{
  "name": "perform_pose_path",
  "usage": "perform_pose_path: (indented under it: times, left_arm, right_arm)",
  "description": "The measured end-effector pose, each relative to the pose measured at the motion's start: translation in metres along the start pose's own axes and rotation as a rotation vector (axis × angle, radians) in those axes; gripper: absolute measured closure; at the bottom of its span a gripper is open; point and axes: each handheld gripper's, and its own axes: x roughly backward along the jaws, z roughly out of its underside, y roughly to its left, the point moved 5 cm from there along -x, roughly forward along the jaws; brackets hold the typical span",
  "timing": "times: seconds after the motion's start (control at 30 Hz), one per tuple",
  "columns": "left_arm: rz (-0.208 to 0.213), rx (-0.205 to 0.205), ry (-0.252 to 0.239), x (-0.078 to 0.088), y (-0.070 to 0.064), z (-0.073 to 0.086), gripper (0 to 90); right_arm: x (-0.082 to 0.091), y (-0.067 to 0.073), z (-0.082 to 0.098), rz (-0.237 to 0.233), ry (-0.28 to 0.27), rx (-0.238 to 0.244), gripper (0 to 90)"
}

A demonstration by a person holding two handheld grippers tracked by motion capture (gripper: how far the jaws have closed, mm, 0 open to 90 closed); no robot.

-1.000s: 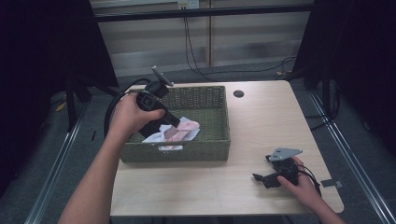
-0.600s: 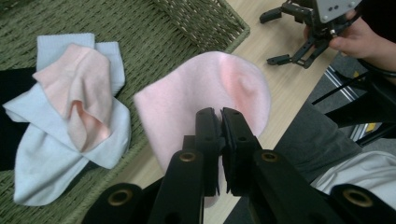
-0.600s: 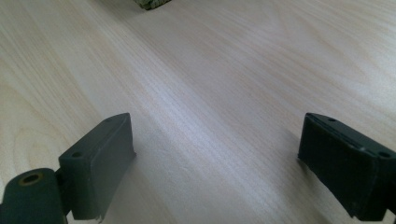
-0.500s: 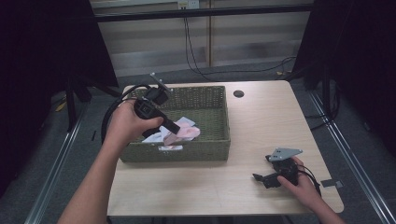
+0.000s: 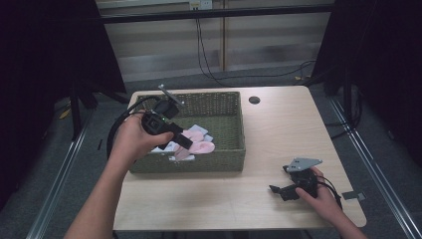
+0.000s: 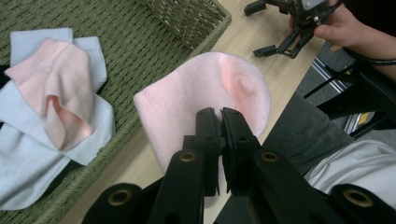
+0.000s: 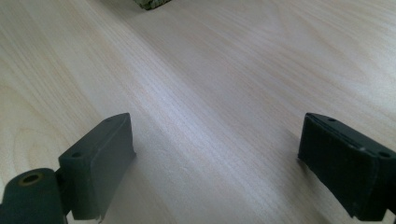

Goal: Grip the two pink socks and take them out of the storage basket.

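Basket (image 5: pixel 199 162) wall blocks table's left; right half (image 5: pixel 278 129) bare.

— Where is the left hand (image 5: pixel 130 141)?

— Raised above the near left corner of the green woven basket (image 5: pixel 219 162), forearm reaching in from below. Its black two-jaw left gripper (image 6: pixel 221 122) slants down toward the basket's near wall, jaws pressed together on a pale pink cloth (image 6: pixel 201 98).

— And the right hand (image 5: pixel 323 195)?

— Well apart from the basket, low on the light wooden surface (image 7: pixel 224 70) near its near right corner. The black right gripper (image 5: pixel 284 189) points toward the basket, jaws spread wide with bare wood between them.
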Motion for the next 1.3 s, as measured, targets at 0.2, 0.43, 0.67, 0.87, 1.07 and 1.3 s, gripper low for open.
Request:
perform_pose_path:
  times: [0.2, 0.43, 0.67, 0.87, 1.07, 1.3]
  left_arm:
    - [0.007, -0.015, 0.008, -0.005, -0.004, 0.004, 85.8]
    - [0.015, -0.02, 0.011, -0.015, -0.005, 0.01, 85.7]
    - [0.027, -0.021, 0.033, -0.03, -0.006, 0.015, 85.3]
    - [0.029, -0.013, 0.045, -0.044, -0.003, 0.02, 85.1]
    - [0.035, -0.011, 0.056, -0.059, -0.001, 0.025, 85.1]
    - [0.022, 0.005, 0.067, -0.074, 0.004, 0.032, 85.1]
  right_arm:
    - [0.0, 0.0, 0.0, 0.0, 0.0, 0.0, 9.7]
    - [0.0, 0.0, 0.0, 0.0, 0.002, -0.003, 9.7]
    - [0.0, 0.0, 0.0, -0.001, 0.003, 0.001, 9.7]
    - [0.0, 0.0, 0.0, -0.001, 0.003, 0.001, 9.7]
    - [0.0, 0.0, 0.0, -0.001, 0.003, 0.001, 9.7]
    - [0.0, 0.0, 0.0, -0.001, 0.003, 0.001, 9.7]
